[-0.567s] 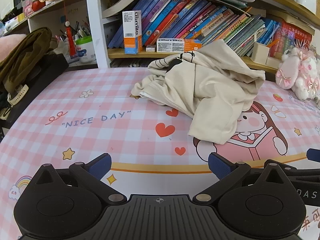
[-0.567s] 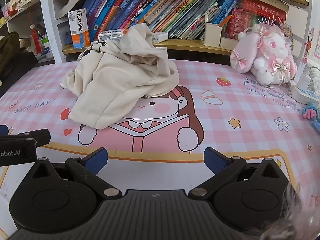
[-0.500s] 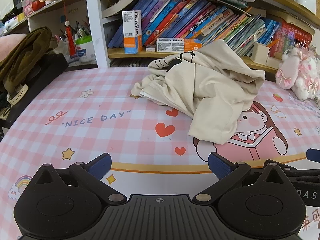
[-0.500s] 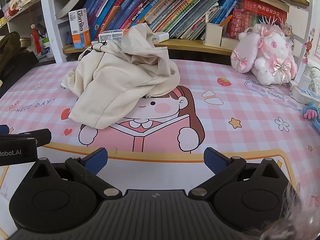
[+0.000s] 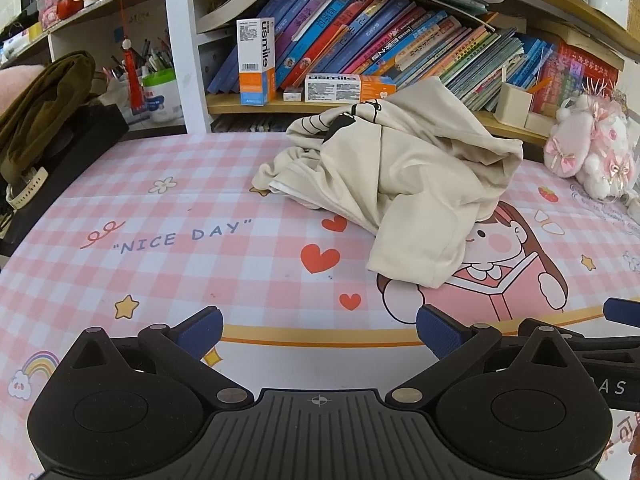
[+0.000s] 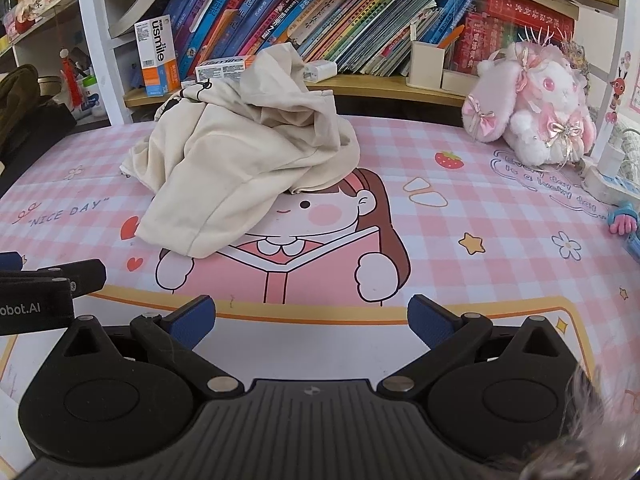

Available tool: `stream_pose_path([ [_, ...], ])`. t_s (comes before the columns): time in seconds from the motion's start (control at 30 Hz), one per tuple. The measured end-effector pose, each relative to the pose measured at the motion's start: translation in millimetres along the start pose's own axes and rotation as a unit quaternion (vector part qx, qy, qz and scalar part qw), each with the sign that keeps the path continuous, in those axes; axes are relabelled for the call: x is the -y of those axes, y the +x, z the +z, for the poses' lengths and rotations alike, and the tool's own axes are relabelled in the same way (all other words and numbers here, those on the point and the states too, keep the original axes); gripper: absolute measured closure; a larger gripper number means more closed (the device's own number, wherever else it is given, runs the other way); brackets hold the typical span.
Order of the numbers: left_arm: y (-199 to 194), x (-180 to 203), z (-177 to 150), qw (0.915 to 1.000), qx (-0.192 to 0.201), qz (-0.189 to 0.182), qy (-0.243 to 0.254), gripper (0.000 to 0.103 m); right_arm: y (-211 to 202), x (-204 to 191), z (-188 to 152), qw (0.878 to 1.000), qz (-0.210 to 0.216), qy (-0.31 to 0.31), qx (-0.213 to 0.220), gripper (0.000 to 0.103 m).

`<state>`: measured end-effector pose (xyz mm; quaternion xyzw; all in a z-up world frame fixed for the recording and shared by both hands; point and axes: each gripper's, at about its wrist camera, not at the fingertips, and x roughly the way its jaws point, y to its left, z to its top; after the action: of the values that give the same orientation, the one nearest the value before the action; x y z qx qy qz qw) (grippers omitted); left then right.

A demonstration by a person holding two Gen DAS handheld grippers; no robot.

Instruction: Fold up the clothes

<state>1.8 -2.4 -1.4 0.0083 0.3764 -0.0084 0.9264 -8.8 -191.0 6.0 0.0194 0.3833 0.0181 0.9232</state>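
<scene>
Both grippers wide apart and empty, above the near edge of the printed mat.

Left gripper (image 5: 319, 326) and right gripper (image 6: 311, 316) side by side, jaws spread. Mat (image 5: 168, 184) lettered "NICE DAY" (image 5: 186, 236). Beyond, crumpled beige garment (image 6: 244, 160) heaped mid-mat, untouched. Behind it, "usmile" boxes (image 6: 158, 56) on bookshelf (image 6: 360, 84); plush rabbit (image 6: 536, 108) far right.

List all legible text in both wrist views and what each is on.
"NICE DAY": pink checked table mat.
"usmile": upright white and orange box on the shelf.
"usmile": flat box lying beside it.
"obot.AI", cut off at the frame edge: left gripper body, right wrist view.
"AS", cut off: right gripper body, left wrist view.
Book spines, cursive on the mat's right side, hanging tag: too small or blurred to read.
</scene>
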Motion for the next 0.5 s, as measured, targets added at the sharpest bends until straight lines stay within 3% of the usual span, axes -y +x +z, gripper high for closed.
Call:
stream_pose_path([
  [0.5, -1.0, -1.1, 0.5, 1.0000, -0.002, 0.001, -0.003, 0.000, -1.5, -0.7, -0.7, 1.000, 0.000, 0.003, 0.001, 0.000],
])
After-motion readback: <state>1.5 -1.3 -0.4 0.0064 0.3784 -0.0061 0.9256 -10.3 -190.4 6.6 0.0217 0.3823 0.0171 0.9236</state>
